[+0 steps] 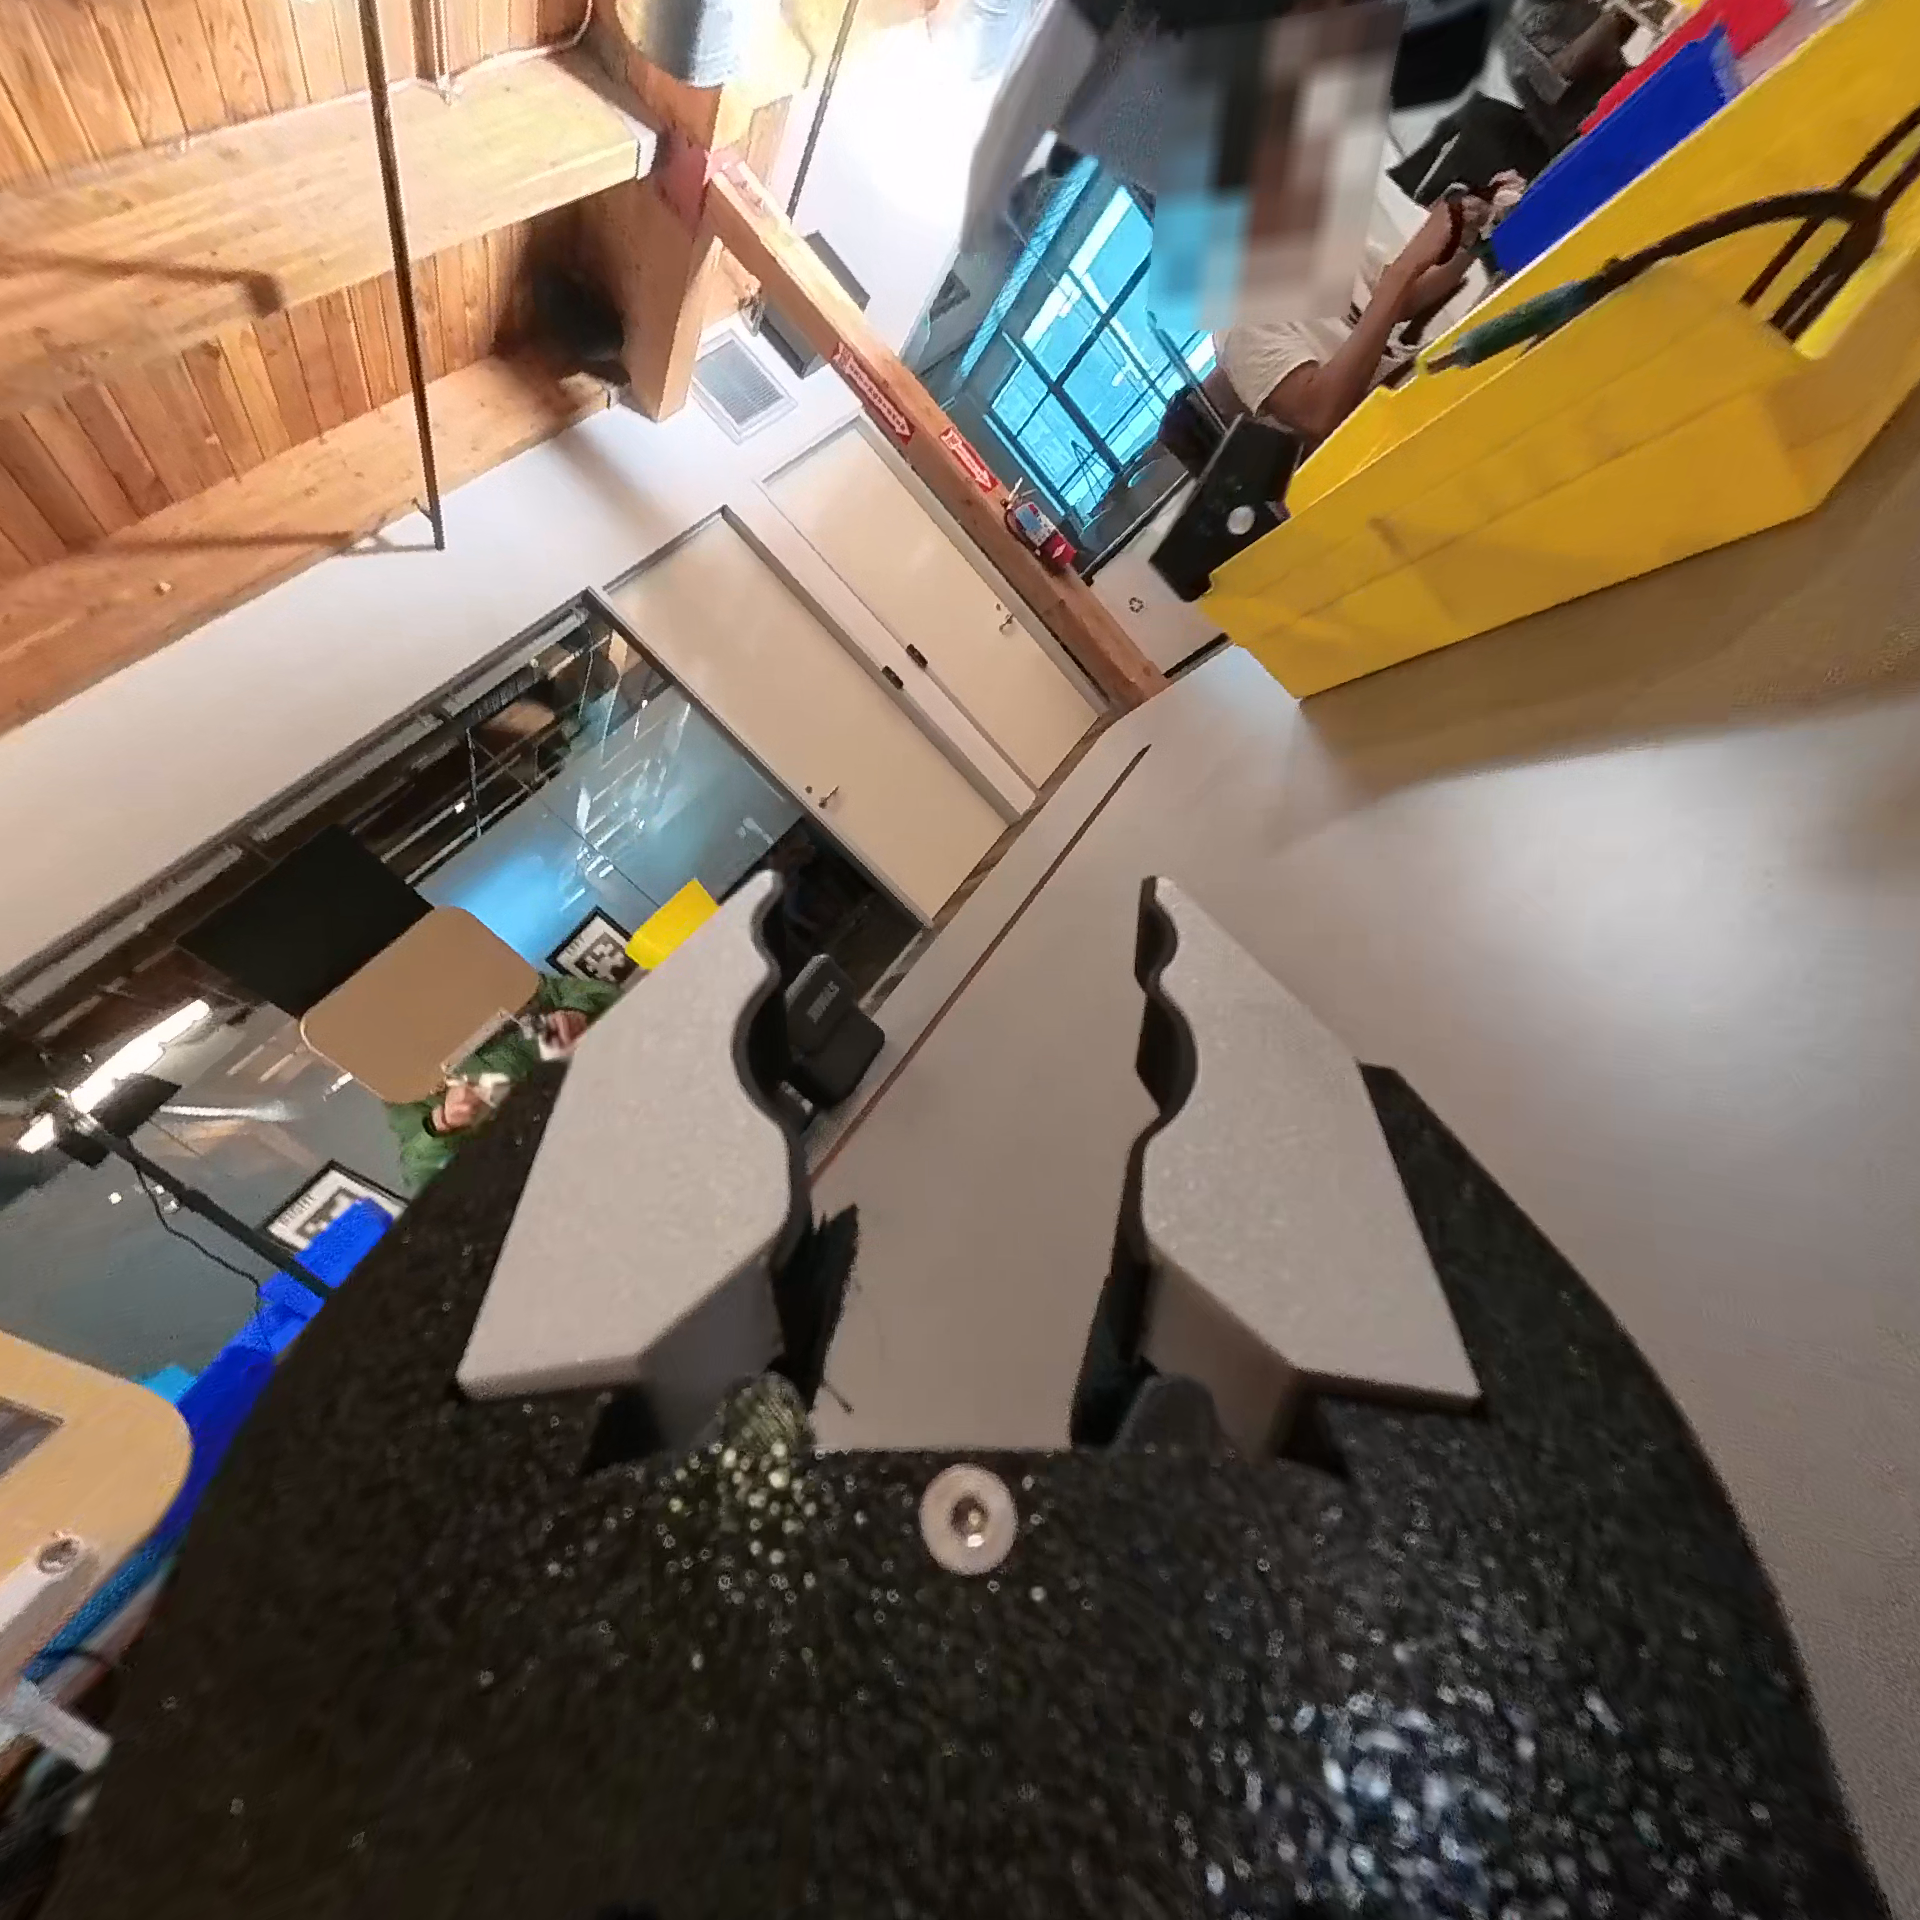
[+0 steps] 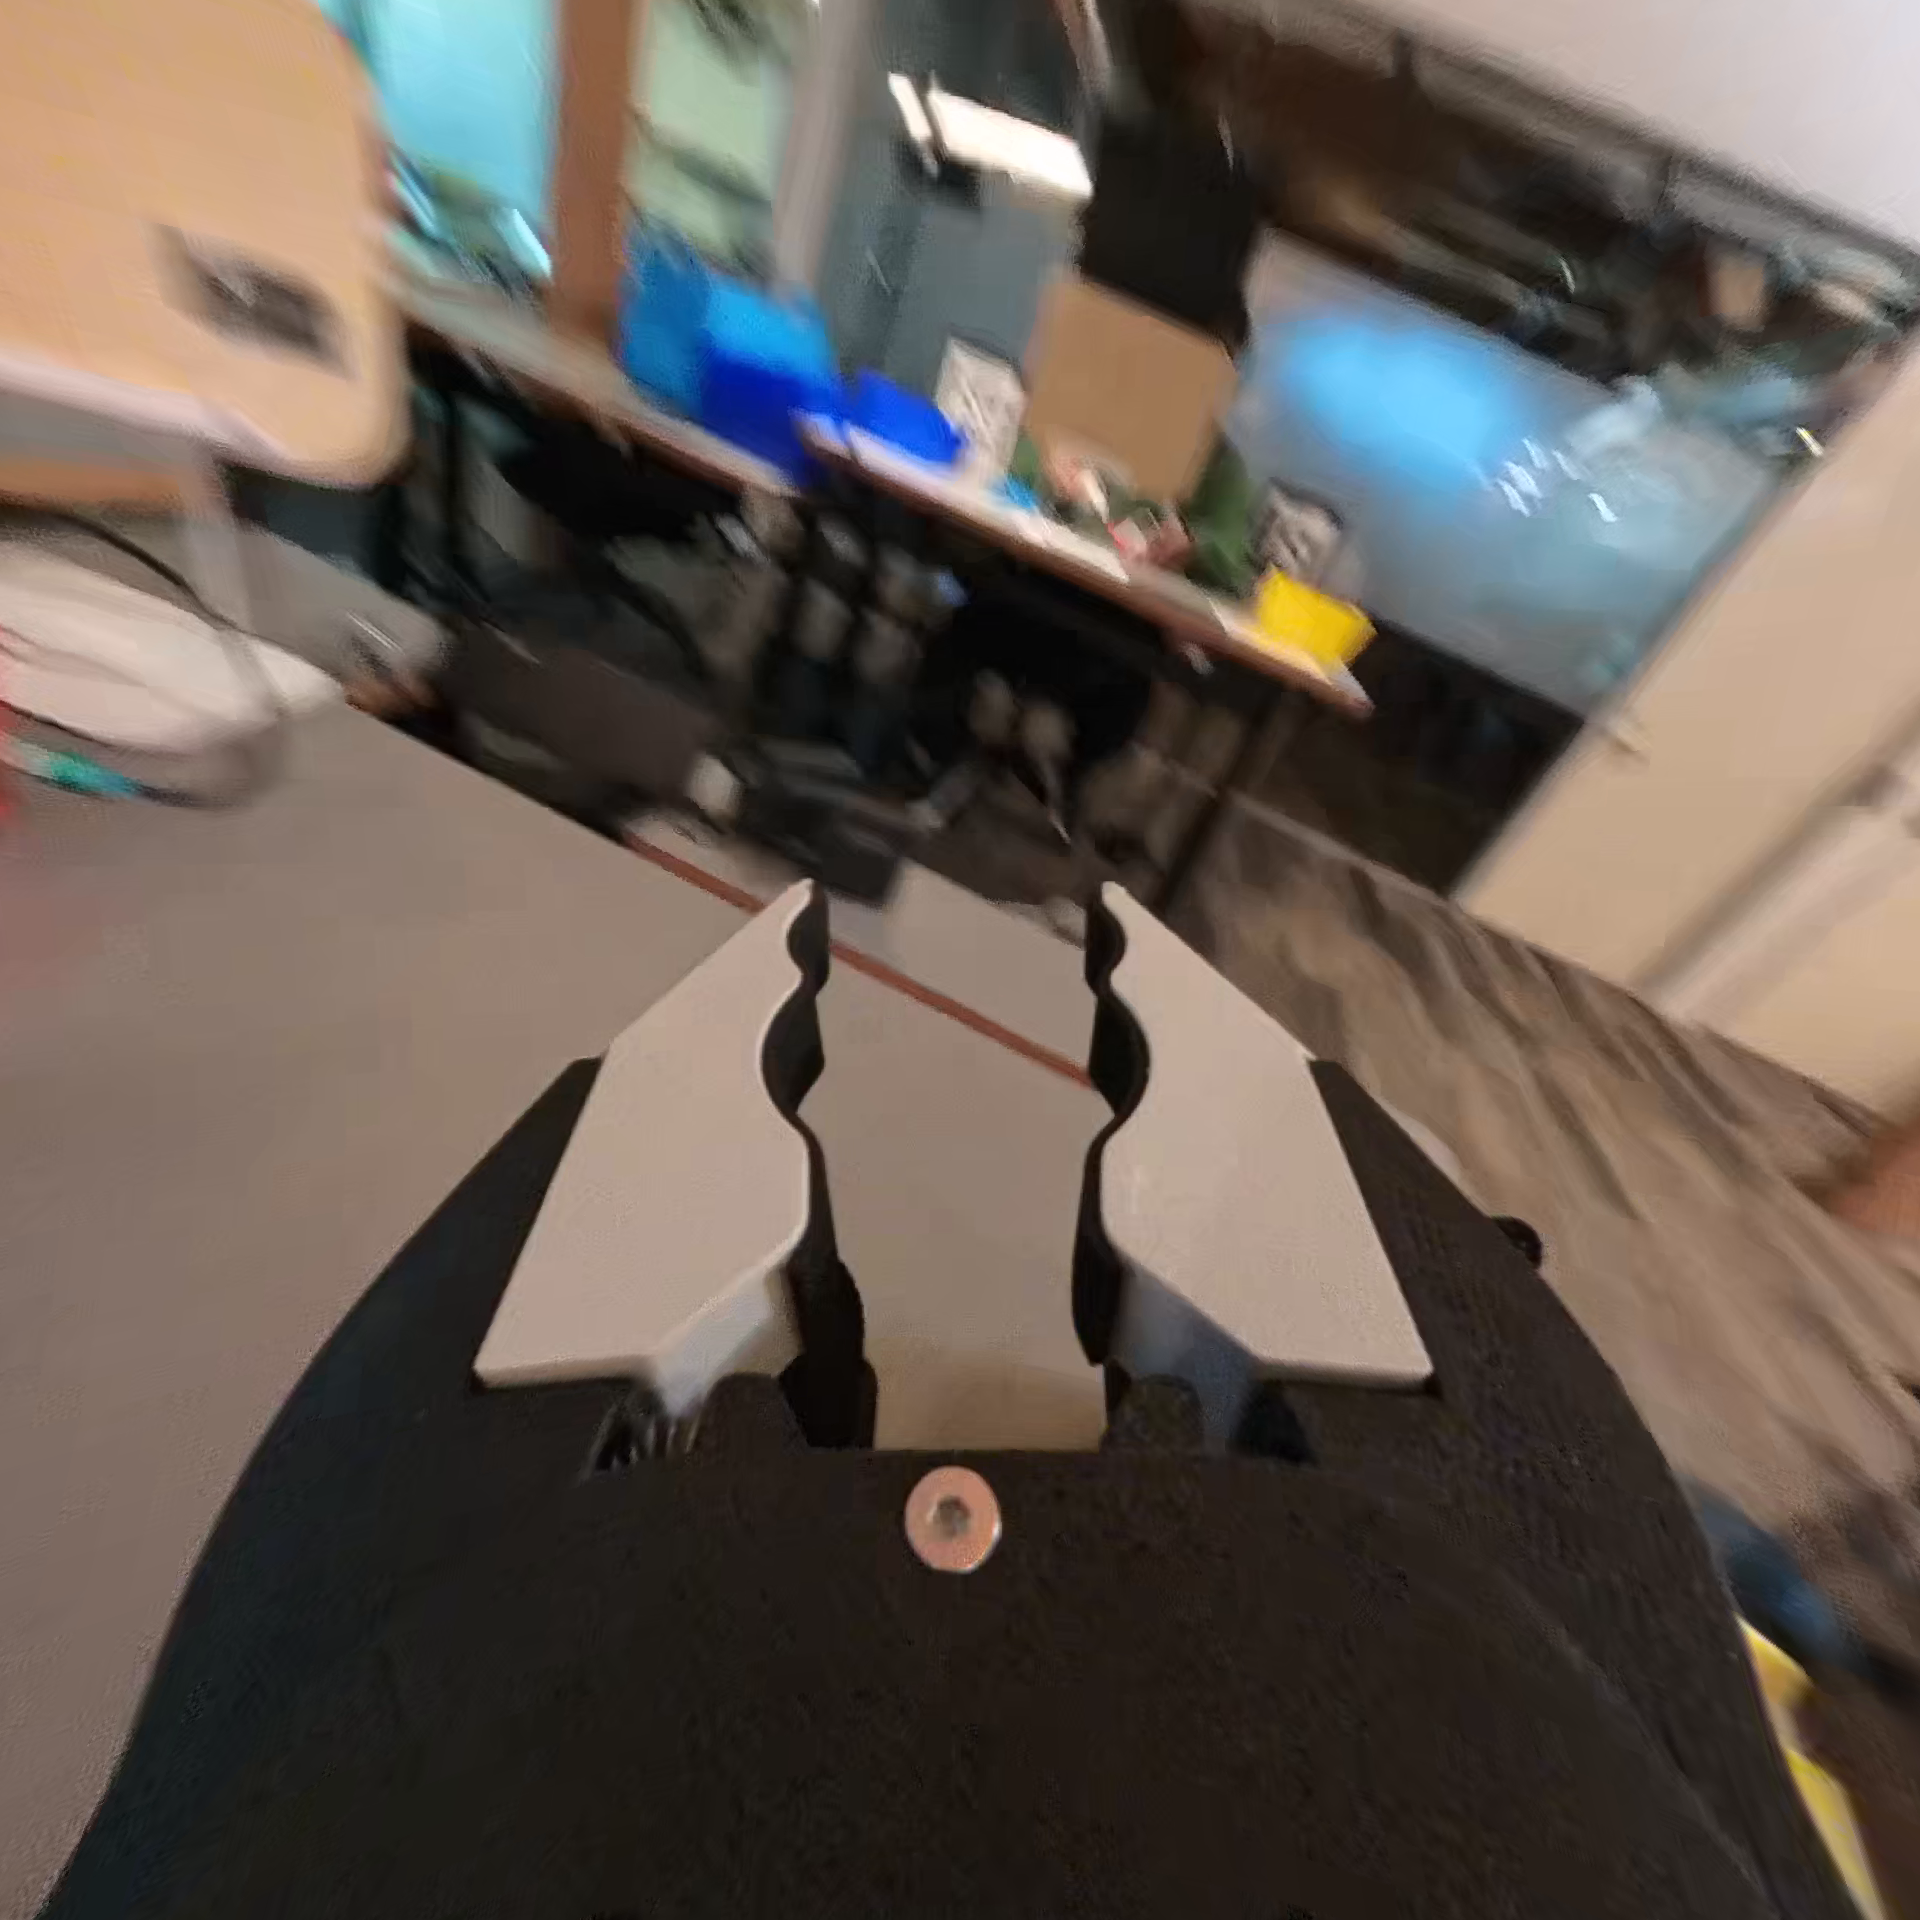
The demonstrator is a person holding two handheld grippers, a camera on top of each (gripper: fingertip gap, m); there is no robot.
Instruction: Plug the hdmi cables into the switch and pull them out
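Note:
My left gripper (image 1: pixel 961 904) is open and empty, tilted above a grey table (image 1: pixel 1455 935). My right gripper (image 2: pixel 956 904) is open and empty above the same kind of grey table top (image 2: pixel 260 987); its view is blurred by motion. Black cables (image 1: pixel 1766 223) hang out of a yellow bin (image 1: pixel 1558 457) at the upper right of the left wrist view. A green-tipped plug (image 1: pixel 1507 327) on one cable lies against the bin's side. No switch shows in either view.
Blue and red bins (image 1: pixel 1621 166) stand behind the yellow one. A person's arm (image 1: pixel 1340 353) shows beyond it. In the right wrist view a far table (image 2: pixel 1039 520) carries blue bins, a cardboard box and a small yellow bin (image 2: pixel 1309 613). My right fingertips sit around 25 cm from my left ones.

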